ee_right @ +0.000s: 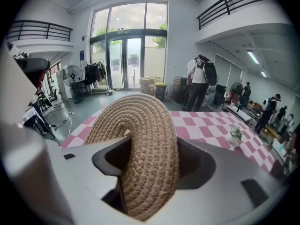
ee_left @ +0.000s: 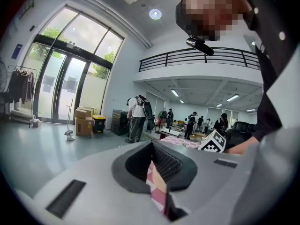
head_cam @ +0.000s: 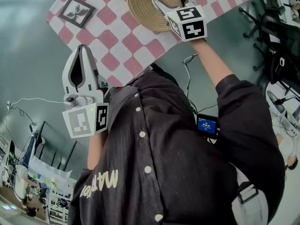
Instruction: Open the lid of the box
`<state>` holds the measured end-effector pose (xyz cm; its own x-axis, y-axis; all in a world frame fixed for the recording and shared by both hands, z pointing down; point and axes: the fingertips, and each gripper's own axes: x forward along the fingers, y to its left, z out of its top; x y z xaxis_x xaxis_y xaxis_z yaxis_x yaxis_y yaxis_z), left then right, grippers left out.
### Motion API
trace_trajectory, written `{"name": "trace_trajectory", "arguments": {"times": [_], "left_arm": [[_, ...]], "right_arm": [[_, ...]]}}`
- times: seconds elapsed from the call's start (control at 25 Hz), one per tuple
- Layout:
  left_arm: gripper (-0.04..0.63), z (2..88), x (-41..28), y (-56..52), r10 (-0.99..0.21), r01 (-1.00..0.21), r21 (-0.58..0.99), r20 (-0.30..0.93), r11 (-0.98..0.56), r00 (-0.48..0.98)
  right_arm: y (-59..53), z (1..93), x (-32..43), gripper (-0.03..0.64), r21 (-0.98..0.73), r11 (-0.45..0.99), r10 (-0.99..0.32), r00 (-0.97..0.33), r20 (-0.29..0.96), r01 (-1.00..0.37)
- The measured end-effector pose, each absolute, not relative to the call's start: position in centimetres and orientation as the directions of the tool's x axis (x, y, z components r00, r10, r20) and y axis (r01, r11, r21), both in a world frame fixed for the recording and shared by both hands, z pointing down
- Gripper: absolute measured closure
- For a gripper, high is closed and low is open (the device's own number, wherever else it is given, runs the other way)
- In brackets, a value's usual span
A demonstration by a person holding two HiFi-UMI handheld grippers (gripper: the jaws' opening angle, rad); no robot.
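White lettering on dark shirt (head_cam: 101, 184), upside down from here, starts "ma", remaining letters unclear. Small screen (head_cam: 207, 124) at waist shows blue display with digits, too small to read.

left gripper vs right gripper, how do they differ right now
The right gripper has its claw spread wide and clamped on the woven lid. The left gripper has its claw tips together and looks empty.
The right gripper is out over the checked tablecloth. The left gripper sits by the cloth's near edge, close to the person's body.
Both carry a cube with square markers.
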<state>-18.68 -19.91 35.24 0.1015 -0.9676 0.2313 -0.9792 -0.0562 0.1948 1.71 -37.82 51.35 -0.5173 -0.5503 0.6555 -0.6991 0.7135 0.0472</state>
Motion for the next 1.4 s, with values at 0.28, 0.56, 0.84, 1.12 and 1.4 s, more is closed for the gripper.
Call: {"name": "trace_trajectory", "arguments": {"times": [0.28,0.56,0.84,1.12,1.4], "left_arm": [[0.584,34.4,-19.1,-19.7,-0.973,-0.982,0.18,0.211,-0.056,0.094],[0.584,33.4,-19.5,-19.9,-0.98,-0.984,0.167,0.181,-0.053,0.084],[0.584,32.6,-20.0,-20.0,-0.985,-0.986,0.158,0.156,-0.05,0.074],[0.584,31.2,-20.7,-19.9,-0.991,-0.989,0.139,0.118,-0.042,0.058],[0.584,30.2,-22.0,-19.6,-0.996,-0.991,0.131,0.089,-0.017,0.029]], "right_arm": [[-36.8,50.0,1.6,0.336,0.04,0.711,-0.577,-0.551,0.603,-0.702],[-36.8,47.4,1.9,0.336,0.03,0.692,-0.614,-0.567,0.549,-0.721],[-37.4,43.6,2.1,0.336,0.007,0.671,-0.655,-0.588,0.475,-0.742],[-37.5,39.4,2.5,0.334,0.011,0.652,-0.701,-0.597,0.39,-0.758],[-37.2,35.1,3.5,0.334,-0.001,0.625,-0.745,-0.597,0.298,-0.781]]}}
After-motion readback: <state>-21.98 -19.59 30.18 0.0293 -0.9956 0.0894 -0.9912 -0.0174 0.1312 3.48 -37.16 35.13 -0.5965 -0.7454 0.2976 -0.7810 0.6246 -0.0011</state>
